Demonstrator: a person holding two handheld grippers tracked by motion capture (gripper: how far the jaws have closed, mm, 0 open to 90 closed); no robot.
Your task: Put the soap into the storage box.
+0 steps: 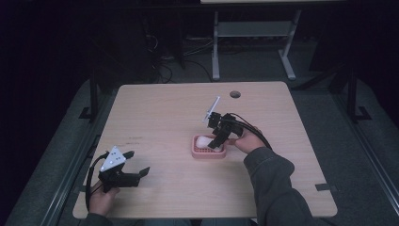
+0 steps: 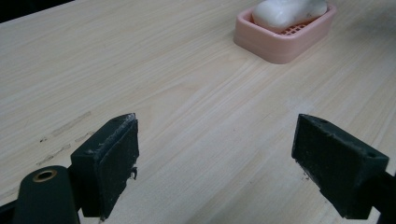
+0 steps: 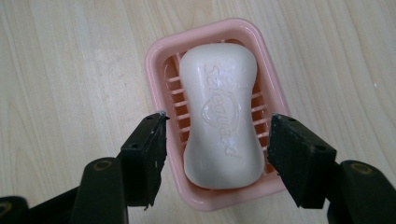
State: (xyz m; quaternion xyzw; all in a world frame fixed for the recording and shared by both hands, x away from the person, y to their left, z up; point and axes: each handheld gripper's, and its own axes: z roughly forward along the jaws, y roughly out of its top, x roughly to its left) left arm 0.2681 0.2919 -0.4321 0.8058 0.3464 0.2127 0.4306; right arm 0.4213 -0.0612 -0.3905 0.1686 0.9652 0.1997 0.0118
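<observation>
On the wooden surface (image 1: 164, 117), centre frame, a pink soap dish (image 3: 159, 60) cradles a white soap bar (image 3: 223, 116). The right hand-held gripper (image 3: 215, 140) straddles it, jaws spread (nothing gripped yet); the left hand-held gripper (image 2: 215, 163) idles agape, lower left.

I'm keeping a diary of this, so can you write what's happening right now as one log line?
right gripper: open, jaws either side of soap in pink dish | left gripper: open, over bare table, apart from dish
</observation>
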